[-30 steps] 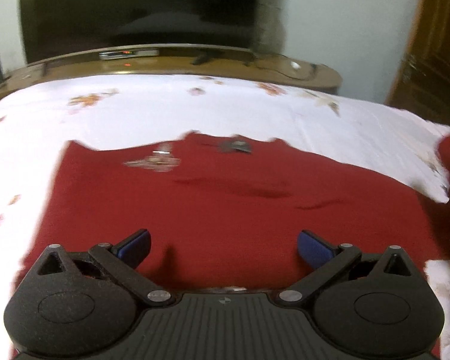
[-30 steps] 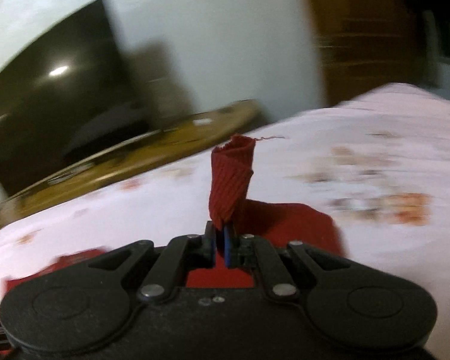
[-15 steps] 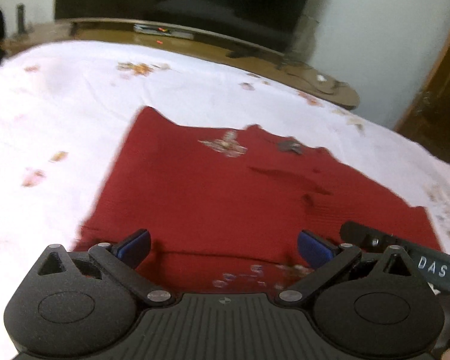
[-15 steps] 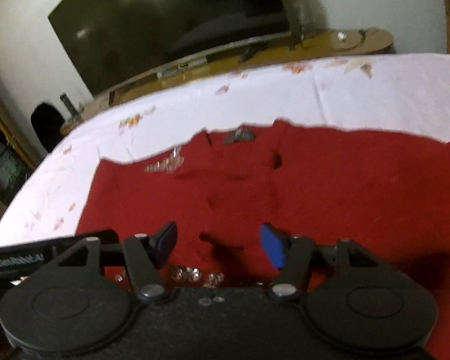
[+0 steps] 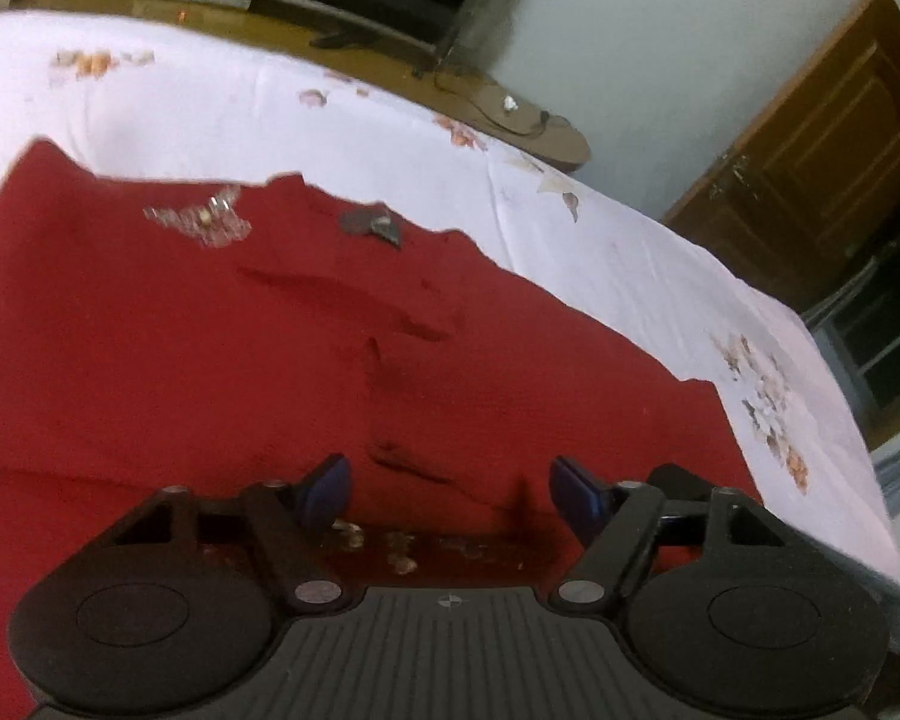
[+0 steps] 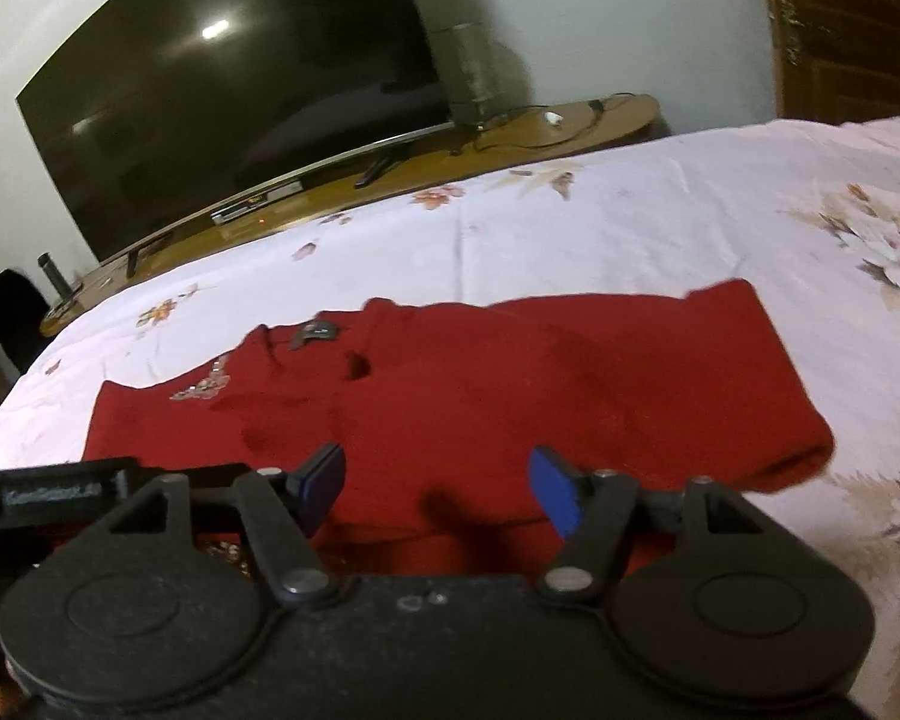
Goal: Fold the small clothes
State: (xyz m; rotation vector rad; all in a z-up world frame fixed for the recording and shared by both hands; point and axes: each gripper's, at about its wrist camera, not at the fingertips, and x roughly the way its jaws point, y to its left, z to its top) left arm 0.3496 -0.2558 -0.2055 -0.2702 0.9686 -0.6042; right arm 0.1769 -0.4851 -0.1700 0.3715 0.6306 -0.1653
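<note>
Both grippers low over sweater [image 5: 210, 360], left [image 5: 450, 489] and right [image 6: 435, 483] fingers apart, empty. Right released sleeve [image 6: 720, 372], now flat at 2 o'clock.

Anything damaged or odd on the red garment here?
A small dark hole-like spot shows on the red garment near the neck label. It could be a tear or only a fold's shadow. Both grippers are open.

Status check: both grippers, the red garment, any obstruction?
Left gripper open, empty. Right gripper open, empty. Red sweater lies on the bedsheet, sleeve folded across. Nothing in the way.
</note>
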